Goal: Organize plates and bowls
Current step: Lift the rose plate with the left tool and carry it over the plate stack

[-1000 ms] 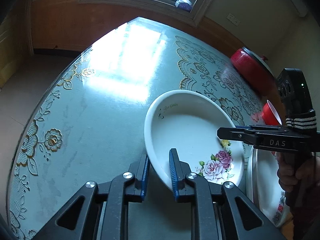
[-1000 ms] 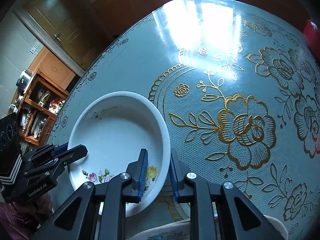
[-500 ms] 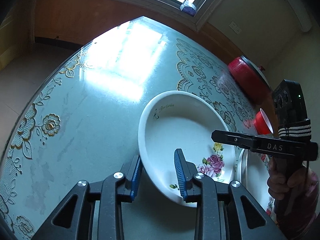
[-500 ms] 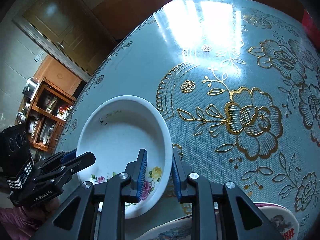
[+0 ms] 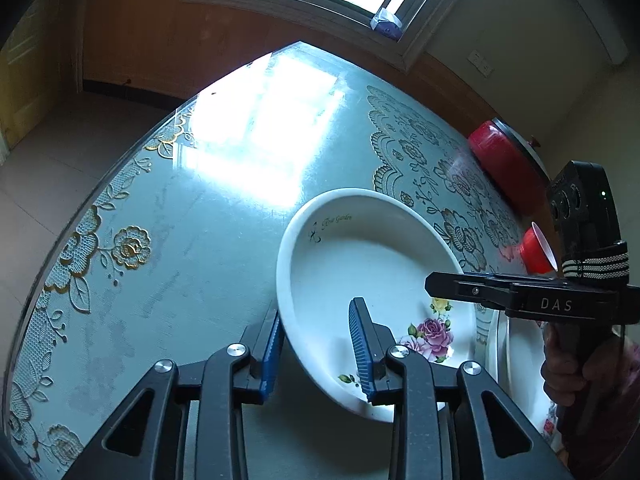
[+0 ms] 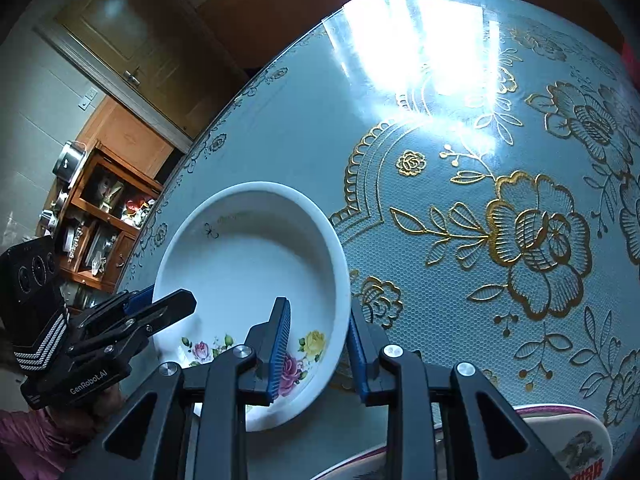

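Note:
A white bowl with roses painted inside (image 5: 372, 276) sits on the glass-topped table; it also shows in the right wrist view (image 6: 256, 272). My left gripper (image 5: 316, 356) is open, its blue pads straddling the bowl's near left rim without closing on it. My right gripper (image 6: 316, 344) is open too, its pads straddling the bowl's right rim. Each gripper shows in the other's view, the right one (image 5: 444, 286) and the left one (image 6: 164, 306). A white plate (image 5: 516, 364) lies right of the bowl, and its edge also shows in the right wrist view (image 6: 560, 436).
A red pot with a lid (image 5: 504, 160) and a red cup (image 5: 536, 248) stand at the table's far right. The table's edge (image 5: 100, 196) curves along the left. A wooden shelf unit (image 6: 100, 220) stands beyond the table.
Both grippers have opened wider around the bowl's rim. The bowl has settled lower, next to the plate, and both cameras have pulled back a little.

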`<control>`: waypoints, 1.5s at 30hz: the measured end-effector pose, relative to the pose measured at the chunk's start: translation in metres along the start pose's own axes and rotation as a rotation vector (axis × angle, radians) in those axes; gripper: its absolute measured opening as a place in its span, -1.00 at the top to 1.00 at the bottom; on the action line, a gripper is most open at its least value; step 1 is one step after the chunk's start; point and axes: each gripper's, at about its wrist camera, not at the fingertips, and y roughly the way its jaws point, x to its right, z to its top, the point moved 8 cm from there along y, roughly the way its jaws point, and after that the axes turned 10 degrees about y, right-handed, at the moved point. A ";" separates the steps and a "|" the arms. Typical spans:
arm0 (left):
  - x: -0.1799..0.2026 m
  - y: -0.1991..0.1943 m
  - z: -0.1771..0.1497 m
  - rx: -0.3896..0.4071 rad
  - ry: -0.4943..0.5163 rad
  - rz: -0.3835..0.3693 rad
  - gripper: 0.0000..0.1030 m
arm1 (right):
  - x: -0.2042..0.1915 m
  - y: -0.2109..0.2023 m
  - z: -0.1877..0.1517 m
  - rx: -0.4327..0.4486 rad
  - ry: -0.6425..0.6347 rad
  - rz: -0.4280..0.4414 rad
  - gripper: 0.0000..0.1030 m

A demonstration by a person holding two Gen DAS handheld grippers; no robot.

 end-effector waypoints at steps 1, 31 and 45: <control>0.001 0.000 0.000 -0.001 0.004 0.009 0.40 | 0.001 -0.001 0.000 -0.001 0.007 0.009 0.43; 0.017 -0.018 0.009 0.024 -0.012 -0.098 0.39 | -0.011 -0.058 -0.032 0.115 0.094 0.128 0.22; 0.044 -0.027 0.015 0.038 0.069 -0.149 0.39 | 0.007 -0.082 -0.047 0.185 0.177 0.156 0.22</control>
